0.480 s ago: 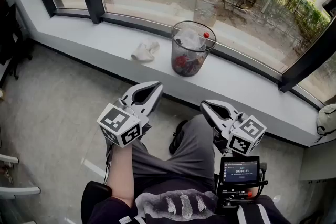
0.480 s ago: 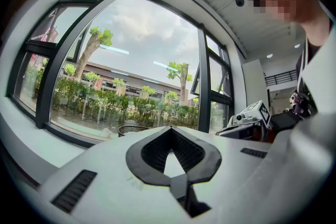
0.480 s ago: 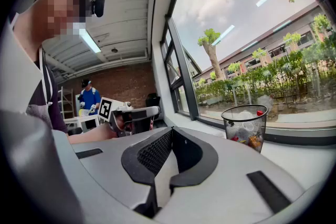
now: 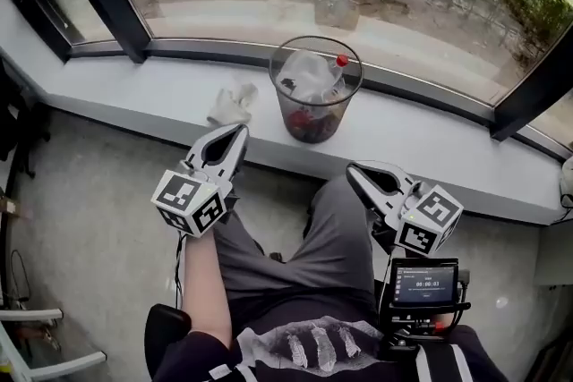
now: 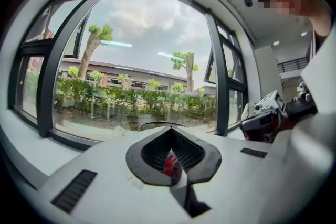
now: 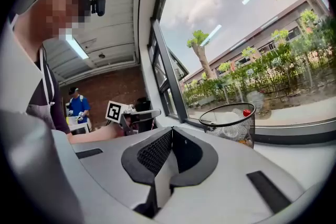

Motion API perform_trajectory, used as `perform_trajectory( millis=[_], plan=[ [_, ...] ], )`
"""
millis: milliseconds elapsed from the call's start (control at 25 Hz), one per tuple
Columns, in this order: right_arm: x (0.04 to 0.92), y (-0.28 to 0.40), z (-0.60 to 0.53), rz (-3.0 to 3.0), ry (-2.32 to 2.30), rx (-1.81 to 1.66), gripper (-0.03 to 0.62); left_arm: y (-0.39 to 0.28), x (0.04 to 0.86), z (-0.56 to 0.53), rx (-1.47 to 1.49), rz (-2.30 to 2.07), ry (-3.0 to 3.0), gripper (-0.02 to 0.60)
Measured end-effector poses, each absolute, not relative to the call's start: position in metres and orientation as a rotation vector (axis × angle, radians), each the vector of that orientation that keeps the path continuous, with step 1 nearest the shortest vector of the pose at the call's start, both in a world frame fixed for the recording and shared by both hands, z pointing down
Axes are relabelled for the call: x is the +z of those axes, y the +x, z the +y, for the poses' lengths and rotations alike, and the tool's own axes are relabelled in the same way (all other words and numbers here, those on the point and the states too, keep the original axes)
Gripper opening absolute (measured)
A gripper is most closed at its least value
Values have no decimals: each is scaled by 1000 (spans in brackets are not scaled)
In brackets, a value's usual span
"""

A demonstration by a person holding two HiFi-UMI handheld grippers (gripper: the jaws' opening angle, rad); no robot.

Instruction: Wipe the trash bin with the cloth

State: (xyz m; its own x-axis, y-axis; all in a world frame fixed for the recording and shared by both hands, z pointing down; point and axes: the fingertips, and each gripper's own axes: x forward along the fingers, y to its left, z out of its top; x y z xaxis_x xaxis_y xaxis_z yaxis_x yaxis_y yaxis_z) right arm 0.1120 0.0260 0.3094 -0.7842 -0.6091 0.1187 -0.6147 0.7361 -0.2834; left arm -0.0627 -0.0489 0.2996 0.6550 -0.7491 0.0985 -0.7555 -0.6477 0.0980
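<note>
Though left tongs (image 4: 238, 135) and right tongs (image 4: 354, 171) closed, empty, cloth (image 4: 231, 106) beside trash bin (image 4: 295, 116) only in head view.

Cloth (image 4: 231, 106) on sill (image 4: 116, 89), just left of trash bin (image 4: 337, 115); bottle (image 4: 313, 74) in bin.

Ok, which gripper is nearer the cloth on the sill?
Left. The left gripper points at the cloth from just short of it; the right gripper is farther right, short of the trash bin.
</note>
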Motion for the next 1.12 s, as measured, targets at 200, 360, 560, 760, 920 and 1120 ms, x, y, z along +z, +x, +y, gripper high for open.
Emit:
perform_trajectory(
  millis=[200, 360, 560, 760, 920, 1120],
  plan=[
    [314, 113, -21, -2886, 1066, 512, 2, -134, 334, -147, 171, -1659, 2548, -6],
    [315, 105, -50, -2872, 1081, 540, 2, -197, 405, -202, 94, -1766, 2307, 98],
    [336, 110, -78, -2836, 1073, 615, 2, -212, 525, -240, 313, -1635, 2130, 183],
    [341, 115, -96, -2833, 1121, 663, 2, -188, 574, -275, 840, -1350, 2336, 353],
    [343, 115, -104, -2817, 1153, 694, 2, -167, 598, -293, 1056, -1146, 2455, 384],
    [345, 109, -111, -2751, 1173, 634, 2, -165, 642, -295, 1101, -1072, 2408, 338]
  ],
)
